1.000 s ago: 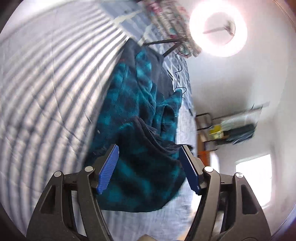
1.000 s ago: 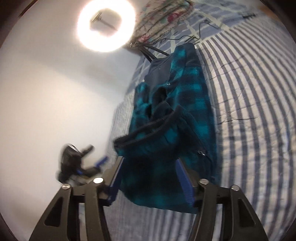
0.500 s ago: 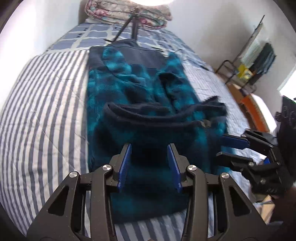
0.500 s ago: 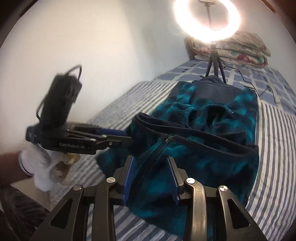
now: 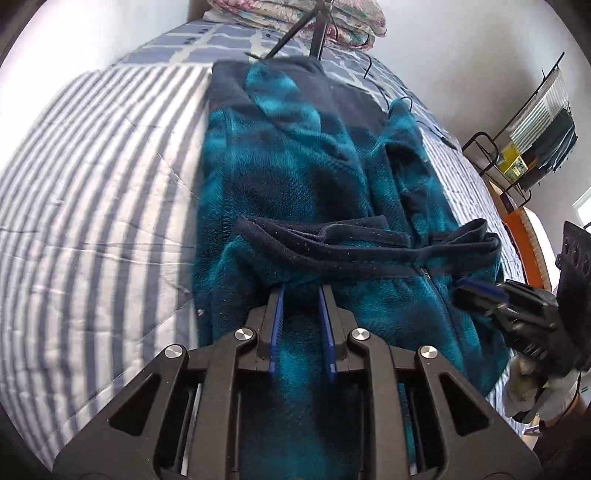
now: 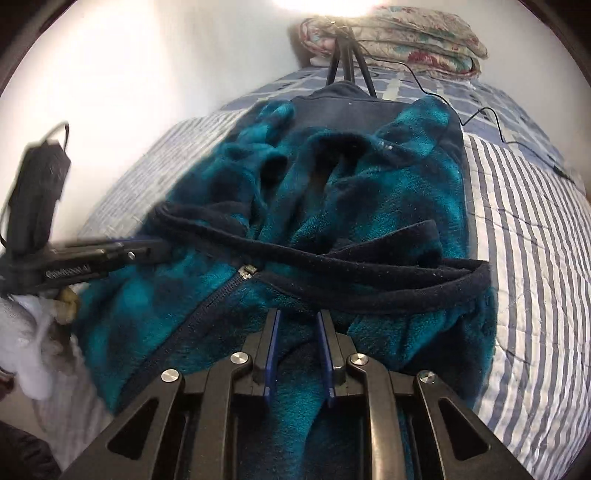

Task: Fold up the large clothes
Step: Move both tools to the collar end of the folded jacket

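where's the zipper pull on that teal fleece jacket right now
In the right wrist view the zipper pull sits left of centre, just under the jacket's dark navy hem band, between the left tongs and right tongs.

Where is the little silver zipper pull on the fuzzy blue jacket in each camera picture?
Left wrist view: the zipper pull sits right of centre, under the dark hem band.
Right wrist view: the zipper pull sits left of centre, under that band.
Shared landmark: the black tripod at the bed's far end.
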`<move>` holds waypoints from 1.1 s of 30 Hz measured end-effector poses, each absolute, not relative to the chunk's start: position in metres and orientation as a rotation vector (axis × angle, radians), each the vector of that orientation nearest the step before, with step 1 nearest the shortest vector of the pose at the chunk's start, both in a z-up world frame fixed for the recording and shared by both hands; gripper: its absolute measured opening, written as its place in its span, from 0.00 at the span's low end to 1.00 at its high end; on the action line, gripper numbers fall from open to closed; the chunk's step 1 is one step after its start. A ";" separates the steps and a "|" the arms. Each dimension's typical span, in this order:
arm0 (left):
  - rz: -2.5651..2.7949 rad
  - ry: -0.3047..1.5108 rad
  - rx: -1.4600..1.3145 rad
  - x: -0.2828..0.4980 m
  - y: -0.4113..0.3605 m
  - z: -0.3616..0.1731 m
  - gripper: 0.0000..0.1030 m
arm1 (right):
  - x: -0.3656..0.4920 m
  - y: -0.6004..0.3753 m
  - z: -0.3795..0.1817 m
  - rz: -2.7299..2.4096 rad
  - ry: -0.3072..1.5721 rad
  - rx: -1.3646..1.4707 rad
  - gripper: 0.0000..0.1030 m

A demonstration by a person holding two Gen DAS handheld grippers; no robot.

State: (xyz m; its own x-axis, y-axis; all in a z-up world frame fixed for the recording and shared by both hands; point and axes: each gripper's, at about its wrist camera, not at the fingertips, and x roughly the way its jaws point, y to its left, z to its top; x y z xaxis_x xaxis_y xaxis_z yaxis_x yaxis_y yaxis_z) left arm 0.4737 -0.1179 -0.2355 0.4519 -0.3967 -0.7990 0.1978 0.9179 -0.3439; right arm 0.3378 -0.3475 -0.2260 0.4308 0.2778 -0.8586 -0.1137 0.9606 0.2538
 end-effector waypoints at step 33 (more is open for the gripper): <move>-0.448 0.983 -0.310 0.523 -0.087 -0.204 0.31 | 0.371 -0.429 -0.197 0.233 1.047 0.247 0.49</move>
